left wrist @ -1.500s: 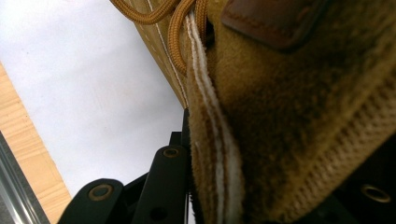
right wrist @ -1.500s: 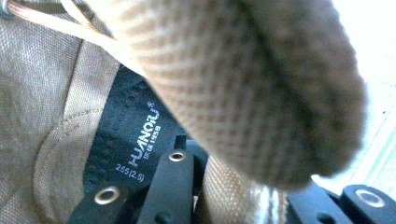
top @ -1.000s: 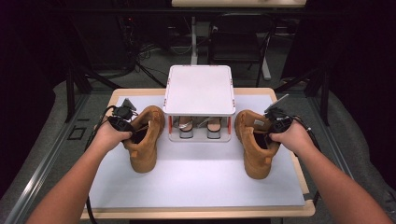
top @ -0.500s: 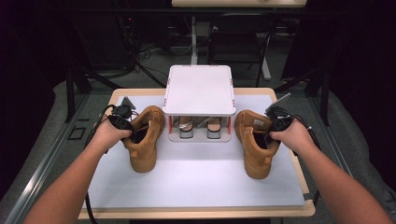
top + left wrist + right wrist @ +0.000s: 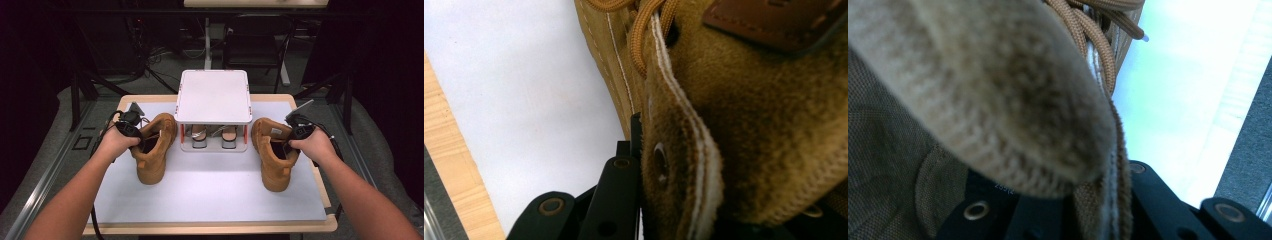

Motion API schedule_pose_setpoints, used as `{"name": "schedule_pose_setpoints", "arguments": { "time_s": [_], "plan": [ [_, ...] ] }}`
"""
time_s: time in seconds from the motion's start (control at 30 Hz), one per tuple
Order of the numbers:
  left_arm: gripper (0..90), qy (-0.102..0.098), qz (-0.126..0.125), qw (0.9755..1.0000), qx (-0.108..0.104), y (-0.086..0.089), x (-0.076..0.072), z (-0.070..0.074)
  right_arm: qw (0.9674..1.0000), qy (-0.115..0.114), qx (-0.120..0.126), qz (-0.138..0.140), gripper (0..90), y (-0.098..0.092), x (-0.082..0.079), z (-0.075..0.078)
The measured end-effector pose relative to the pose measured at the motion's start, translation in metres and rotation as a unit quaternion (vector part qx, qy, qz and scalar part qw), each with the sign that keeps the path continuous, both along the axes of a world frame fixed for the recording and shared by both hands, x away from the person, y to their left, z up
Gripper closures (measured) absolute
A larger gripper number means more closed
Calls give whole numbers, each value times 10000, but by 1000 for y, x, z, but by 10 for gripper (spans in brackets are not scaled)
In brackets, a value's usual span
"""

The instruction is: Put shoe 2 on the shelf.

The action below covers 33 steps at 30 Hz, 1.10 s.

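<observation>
Tan suede on both sides: the left gripper [image 5: 134, 135] clamps the left boot [image 5: 152, 150]'s collar, the right gripper [image 5: 294, 137] pinches the right boot [image 5: 272, 152]'s. Both boots stand on the white mat [image 5: 210, 195], flanking the rack [image 5: 213, 97].

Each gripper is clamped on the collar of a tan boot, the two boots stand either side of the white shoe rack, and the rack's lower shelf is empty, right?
Not quite: the rack is not empty. The high view shows a pair of shoes on its lower shelf. The rest holds: the left gripper grips the left boot, the right gripper the right boot.
</observation>
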State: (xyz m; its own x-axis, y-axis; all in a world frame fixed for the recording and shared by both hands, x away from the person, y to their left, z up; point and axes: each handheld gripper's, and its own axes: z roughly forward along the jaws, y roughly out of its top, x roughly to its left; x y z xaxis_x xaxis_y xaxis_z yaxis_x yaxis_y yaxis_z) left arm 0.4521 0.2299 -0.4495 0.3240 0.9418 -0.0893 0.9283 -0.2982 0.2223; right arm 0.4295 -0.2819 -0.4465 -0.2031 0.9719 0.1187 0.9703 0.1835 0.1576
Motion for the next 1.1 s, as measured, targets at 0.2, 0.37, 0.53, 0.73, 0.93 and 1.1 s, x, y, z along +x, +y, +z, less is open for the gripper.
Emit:
{"name": "schedule_pose_setpoints", "arguments": {
  "time_s": [0.2,0.37,0.53,0.73,0.93,1.1],
  "plan": [
    [860,35,135,9998,-119,1,2,2,9998,-21,112,-136,864,0,0,2],
    [861,41,195,9997,-137,-1,4,7,9996,45,207,-202,865,-2,1,3],
    [861,54,232,9996,-177,-1,4,10,9990,-57,246,-365,865,-2,0,5],
    [861,21,251,9996,-122,-1,3,17,9992,-43,157,-377,865,-5,0,13],
    [860,-2,299,9994,-153,3,1,28,9988,-111,176,-450,865,-6,-3,25],
    [859,-32,309,9994,-167,4,-1,37,9991,-142,103,-382,864,-5,-4,35]
  ]
}}
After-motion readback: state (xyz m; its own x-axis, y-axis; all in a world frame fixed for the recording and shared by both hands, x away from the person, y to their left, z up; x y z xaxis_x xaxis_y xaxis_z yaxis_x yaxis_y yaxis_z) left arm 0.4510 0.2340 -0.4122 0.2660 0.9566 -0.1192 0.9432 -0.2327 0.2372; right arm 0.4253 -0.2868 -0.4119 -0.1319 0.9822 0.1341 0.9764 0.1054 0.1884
